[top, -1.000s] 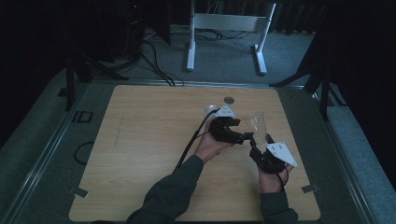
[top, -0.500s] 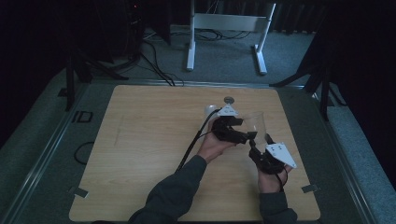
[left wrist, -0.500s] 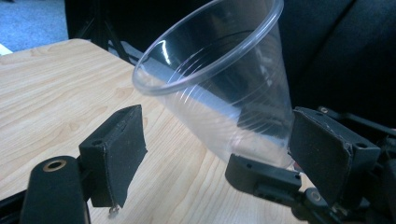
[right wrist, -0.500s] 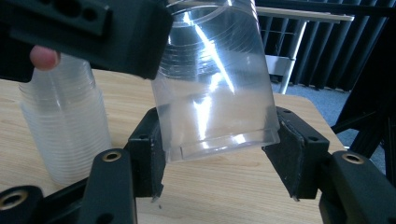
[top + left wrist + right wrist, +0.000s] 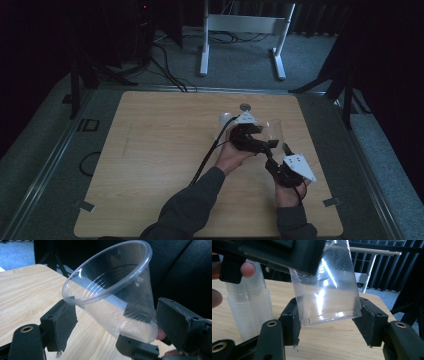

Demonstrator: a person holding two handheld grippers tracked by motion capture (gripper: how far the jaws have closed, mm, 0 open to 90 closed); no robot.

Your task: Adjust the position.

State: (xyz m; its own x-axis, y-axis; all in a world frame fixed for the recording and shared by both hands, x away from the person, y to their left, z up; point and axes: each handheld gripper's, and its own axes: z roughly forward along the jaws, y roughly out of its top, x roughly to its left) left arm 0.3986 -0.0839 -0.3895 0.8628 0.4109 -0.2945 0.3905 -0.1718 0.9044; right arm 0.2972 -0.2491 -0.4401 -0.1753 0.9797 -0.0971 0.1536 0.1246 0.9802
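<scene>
Your cup (image 5: 327,287) is clear, glossy plastic, thin-walled and ribbed near its rim. The stack (image 5: 249,310) beside it is the same plastic, cloudier. The surface (image 5: 160,150) is pale matt wood grain. The jaws wear matt black pads.

The person wears dark grey long sleeves (image 5: 190,210), and both black tongs, left (image 5: 255,142) and right (image 5: 280,162), carry pale three-cornered plates and brass-ringed holes.
</scene>
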